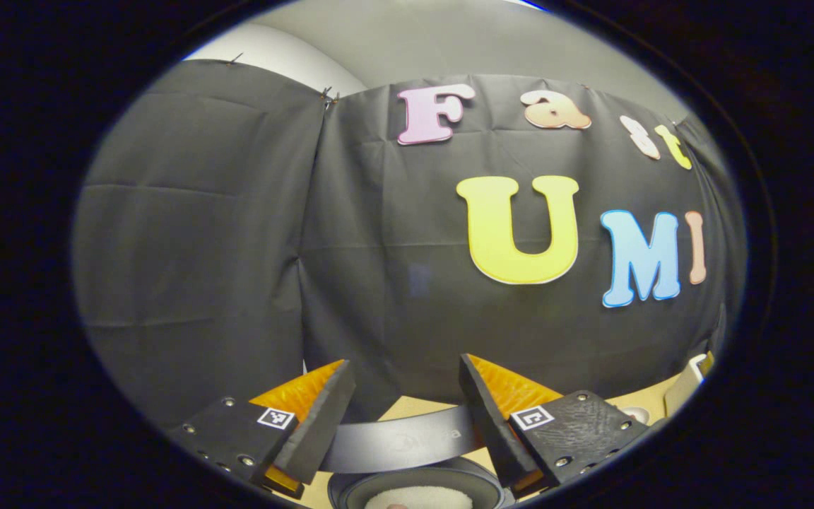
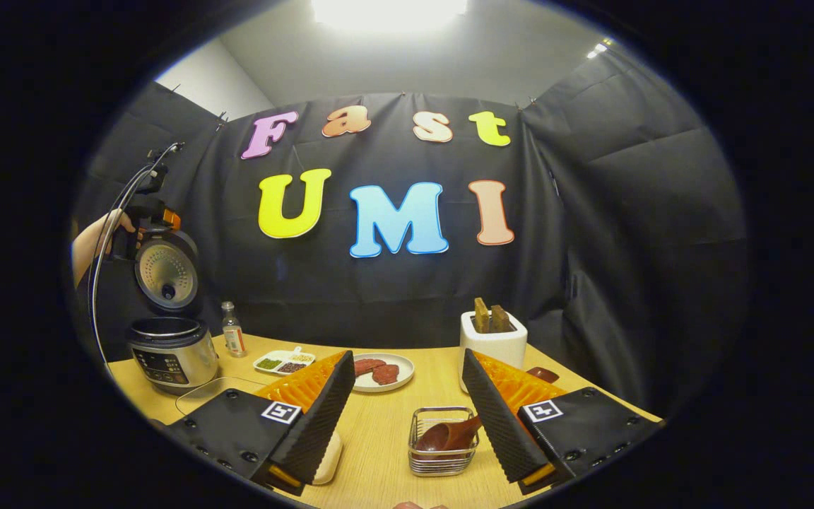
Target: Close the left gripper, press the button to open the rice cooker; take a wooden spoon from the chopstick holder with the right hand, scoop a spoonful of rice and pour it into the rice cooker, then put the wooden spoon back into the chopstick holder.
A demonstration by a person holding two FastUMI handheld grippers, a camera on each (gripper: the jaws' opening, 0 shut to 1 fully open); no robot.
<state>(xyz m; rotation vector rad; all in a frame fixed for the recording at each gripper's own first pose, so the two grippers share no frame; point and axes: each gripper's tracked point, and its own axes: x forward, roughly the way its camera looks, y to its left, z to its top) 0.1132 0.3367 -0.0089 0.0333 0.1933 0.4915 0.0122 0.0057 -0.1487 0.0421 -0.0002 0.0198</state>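
Note:
In the right gripper view the rice cooker [image 2: 170, 353] stands at the table's far left with its lid [image 2: 167, 272] swung up. A hand holds my left gripper [image 2: 144, 212] at the lid's top edge. In the left gripper view my left gripper [image 1: 407, 399] is open, facing the wall, over a dark curved cooker part [image 1: 400, 442] and a round rim with something white inside [image 1: 417, 497]. My right gripper [image 2: 407, 399] is open just above the wire chopstick holder [image 2: 444, 452], where the wooden spoon [image 2: 446, 435] lies, its bowl to the left.
A white toaster [image 2: 493, 346] with two bread slices stands behind the holder. A plate of meat [image 2: 381, 372], a divided dish [image 2: 283, 362], a small bottle [image 2: 233, 331] and a clear tray [image 2: 209, 392] sit mid-table. A white object [image 2: 331, 459] lies under my right gripper's left finger.

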